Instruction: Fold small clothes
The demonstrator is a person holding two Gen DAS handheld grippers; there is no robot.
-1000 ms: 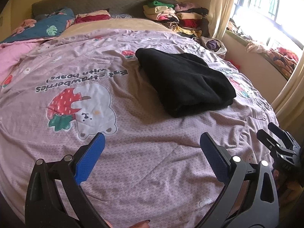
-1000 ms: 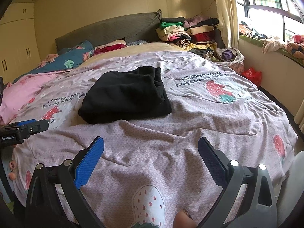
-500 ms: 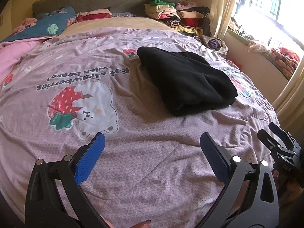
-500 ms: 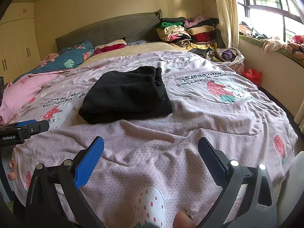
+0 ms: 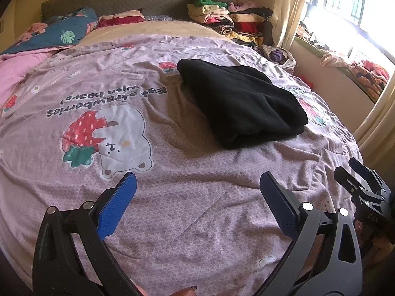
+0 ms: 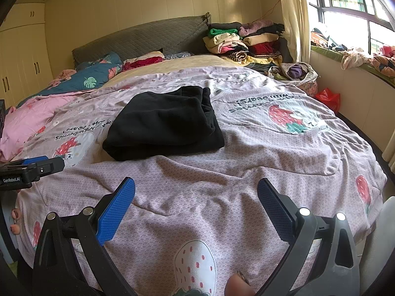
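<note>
Black and already folded into a thick bundle, the garment (image 5: 240,103) lies on your bed cover (image 5: 172,197) toward the middle of the bed, well ahead of both tools. Nothing rests between it and you except bare, wrinkled lilac cloth printed with strawberries and a white bear.

Your left gripper (image 5: 197,197) hangs over the near part of the cover with its blue pads spread wide and nothing between them. Your right gripper (image 6: 196,199) is likewise wide and holding nothing, low over the near edge of the bed.

Off to the far right corner of the bed, against the headboard (image 6: 143,39), you have a stack of folded clothes (image 6: 237,42) in green, cream, red and dark colours. Just in front of that stack, at the bed's edge by the curtain (image 6: 293,17), sits a soft cloth basket (image 6: 308,81) with purple and pale garments bundled inside it. A red bag (image 6: 327,97) lies on the floor beside the basket. More loose clothes (image 6: 355,56) are strewn along the window ledge. On the far left, a pink blanket (image 6: 29,120) and a dark blue leaf-print quilt (image 6: 91,79) are bunched near the pillows.
</note>
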